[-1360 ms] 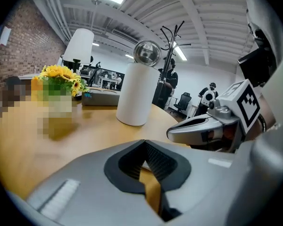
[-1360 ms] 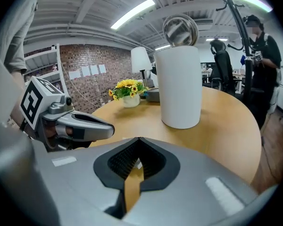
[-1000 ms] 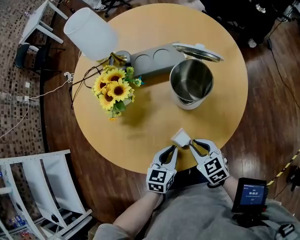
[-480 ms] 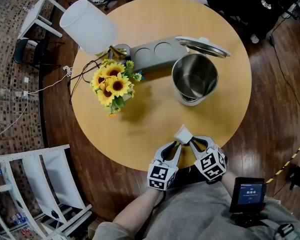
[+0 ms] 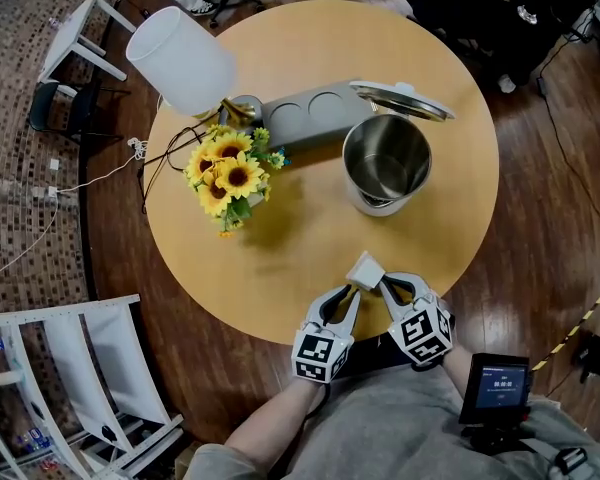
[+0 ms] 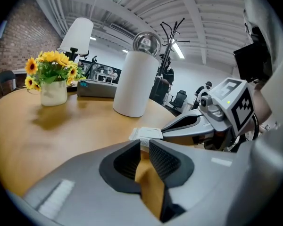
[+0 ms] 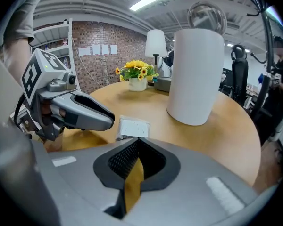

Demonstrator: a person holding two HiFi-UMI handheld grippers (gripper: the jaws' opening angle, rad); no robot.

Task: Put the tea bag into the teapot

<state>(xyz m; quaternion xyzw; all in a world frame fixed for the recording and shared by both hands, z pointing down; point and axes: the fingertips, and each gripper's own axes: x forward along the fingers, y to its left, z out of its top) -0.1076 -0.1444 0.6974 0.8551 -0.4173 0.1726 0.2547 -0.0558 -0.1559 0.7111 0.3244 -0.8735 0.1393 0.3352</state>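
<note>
A small white tea bag packet [image 5: 365,269] hangs just above the round wooden table [image 5: 280,268] near its front edge, pinched from both sides. My left gripper [image 5: 353,288] is shut on its left corner and my right gripper [image 5: 381,285] is shut on its right corner. In the left gripper view the packet [image 6: 147,133] lies flat at my jaw tips [image 6: 144,143], with the other gripper's finger [image 6: 188,124] meeting it. The right gripper view shows the packet [image 7: 133,126] past my closed jaws [image 7: 137,140]. The steel teapot [image 5: 384,163] stands open behind, its lid [image 5: 400,100] tipped back.
A vase of sunflowers [image 5: 228,176] stands left of the teapot, with a white lamp [image 5: 180,63] and a grey base with round wells [image 5: 310,116] behind it. Cables [image 5: 165,158] trail off the table's left side. A white frame [image 5: 100,368] stands on the floor at left.
Both grippers and the packet stay almost where they were near the front edge; only the head view has shifted a little.
</note>
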